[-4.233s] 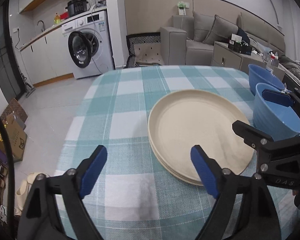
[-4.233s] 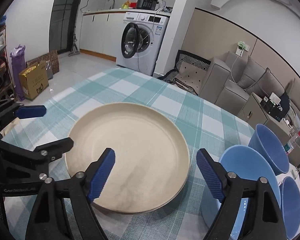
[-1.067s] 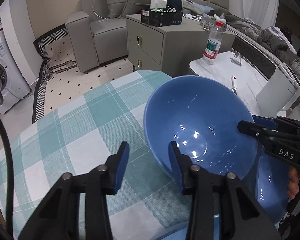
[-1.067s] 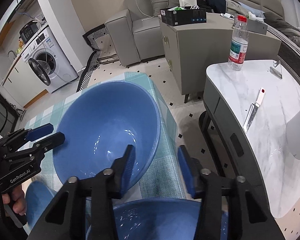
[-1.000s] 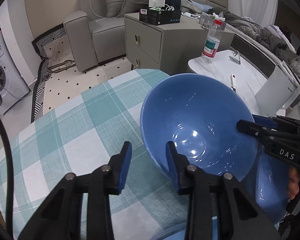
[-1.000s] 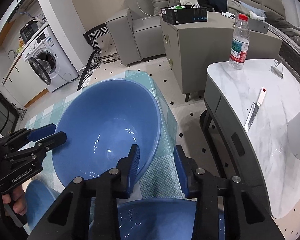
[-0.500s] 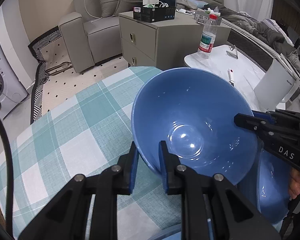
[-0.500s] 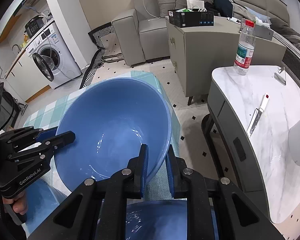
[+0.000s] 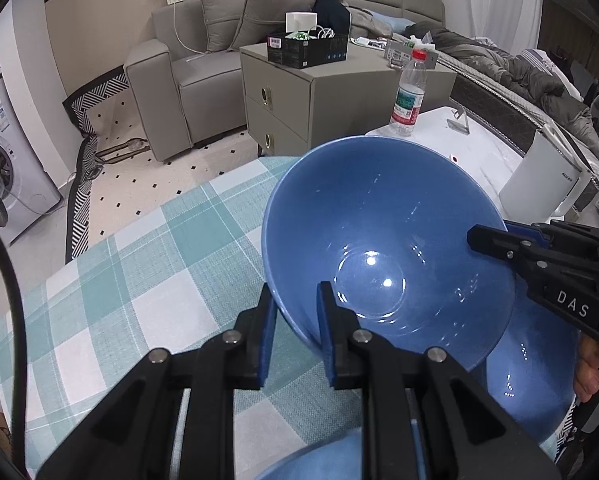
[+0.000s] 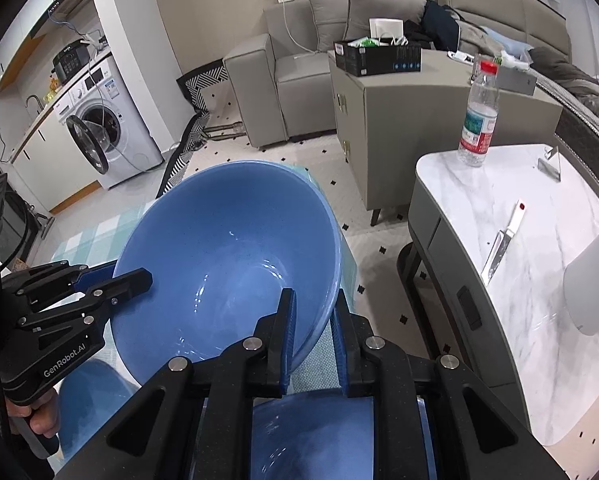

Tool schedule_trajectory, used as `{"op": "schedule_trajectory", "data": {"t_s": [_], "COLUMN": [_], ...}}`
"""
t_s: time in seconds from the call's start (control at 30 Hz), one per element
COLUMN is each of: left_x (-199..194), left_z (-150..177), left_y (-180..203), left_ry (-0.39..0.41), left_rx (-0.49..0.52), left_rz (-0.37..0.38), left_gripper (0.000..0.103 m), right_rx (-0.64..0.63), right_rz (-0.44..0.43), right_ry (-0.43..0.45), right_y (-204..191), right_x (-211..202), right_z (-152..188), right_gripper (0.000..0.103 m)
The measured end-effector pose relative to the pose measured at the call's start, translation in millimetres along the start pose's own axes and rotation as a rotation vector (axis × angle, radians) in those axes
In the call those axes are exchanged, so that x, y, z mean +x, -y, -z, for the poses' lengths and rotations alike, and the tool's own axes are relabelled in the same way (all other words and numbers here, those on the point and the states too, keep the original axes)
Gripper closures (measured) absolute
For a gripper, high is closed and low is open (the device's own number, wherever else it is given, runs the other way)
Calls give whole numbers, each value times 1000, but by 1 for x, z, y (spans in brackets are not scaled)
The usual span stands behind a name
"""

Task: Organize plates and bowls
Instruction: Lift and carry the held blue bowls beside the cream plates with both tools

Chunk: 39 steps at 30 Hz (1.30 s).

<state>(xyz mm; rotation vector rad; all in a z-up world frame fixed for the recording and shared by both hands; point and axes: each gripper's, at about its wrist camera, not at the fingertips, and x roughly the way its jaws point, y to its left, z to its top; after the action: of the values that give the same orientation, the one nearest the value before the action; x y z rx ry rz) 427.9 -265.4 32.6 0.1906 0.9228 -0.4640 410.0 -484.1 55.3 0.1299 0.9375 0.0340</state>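
While both tools clamp opposite sides of the same big blue bowl (image 9: pixel 383 240), we are holding it tilted above the worktop (image 9: pixel 139 280), which is covered in a teal-and-white checked cloth. Our left tool (image 9: pixel 295 332) has its blue pads closed on the near-left rim, one pad inside the bowl and one outside. Across the bowl, in the left wrist view, the right tool (image 9: pixel 511 236) bites the far rim, a bit of the hand showing behind its handle. From the right wrist view we get the mirror of that: the right tool (image 10: pixel 313 332) is pinched shut over the bowl (image 10: pixel 227 256) wall, and the left tool (image 10: pixel 99 276) grips the opposite edge.

Below the lifted bowl we see more blue bowls. One second bowl (image 9: pixel 535 376) sits just under and to the right of the held one in the left wrist view, partly hidden by it, and another blue rim (image 9: pixel 311 460) shows at the bottom edge between our tool's arms. The right wrist view also shows a blue bowl (image 10: pixel 311 436) directly beneath the tool.

Off past the worktop's edge we have a marble side table (image 10: pixel 519 264) carrying a water bottle (image 10: pixel 479 116) and a knife (image 10: pixel 503 240), with a grey sofa (image 9: pixel 203 60) and a washing machine (image 10: pixel 107 128) further back.
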Motion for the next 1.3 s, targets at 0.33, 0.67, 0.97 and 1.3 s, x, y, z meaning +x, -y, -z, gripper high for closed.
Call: {"op": "schedule_trajectory", "data": {"t_s": [0.33, 0.67, 0.97, 1.3], "left_x": [-39, -76, -104, -127], "left_z": [7, 26, 46, 72], "left_y": [-1, -6, -4, 0], "left_ry": [61, 108, 145, 182], "left_rx": [-14, -40, -49, -54], "left_rz": [-9, -21, -43, -77], "left_gripper": [85, 85, 85, 85], "right_rx": [-24, -65, -93, -116], "right_rz": [-3, -12, -26, -45], "right_ry": [71, 120, 152, 184], "right_y": [-18, -41, -58, -76], "right_x": [-43, -80, -107, -132], "right_z": [3, 16, 36, 58], "right_gripper": [86, 86, 85, 85]}}
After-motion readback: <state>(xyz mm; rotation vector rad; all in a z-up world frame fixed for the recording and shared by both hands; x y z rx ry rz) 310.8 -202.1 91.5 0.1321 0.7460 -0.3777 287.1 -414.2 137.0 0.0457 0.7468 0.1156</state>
